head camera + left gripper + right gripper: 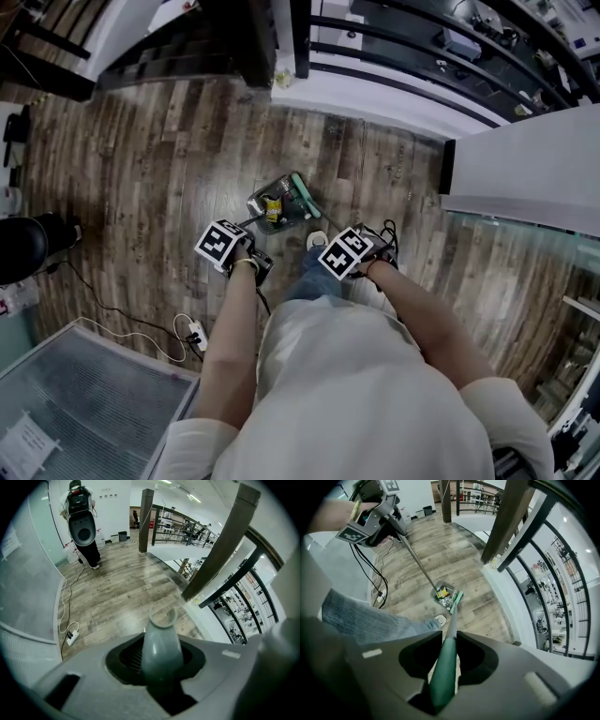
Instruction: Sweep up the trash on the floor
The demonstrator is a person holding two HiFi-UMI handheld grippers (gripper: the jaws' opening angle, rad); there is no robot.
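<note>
Trash (272,208): yellow and dark scraps lying inside dustpan (255,201) on wood floor (141,159), just ahead of person's shoe (317,240). Green broom head (302,195) touching pan's open side, probably to push scraps in and block them from sliding out. Left gripper (246,255) clamped on grey dustpan handle (161,651), long pole lets person steady pan while standing. Right gripper (364,248) clamped on green broom handle (444,672), pole slanted down toward pan. Sweeping looks nearly finished.
</note>
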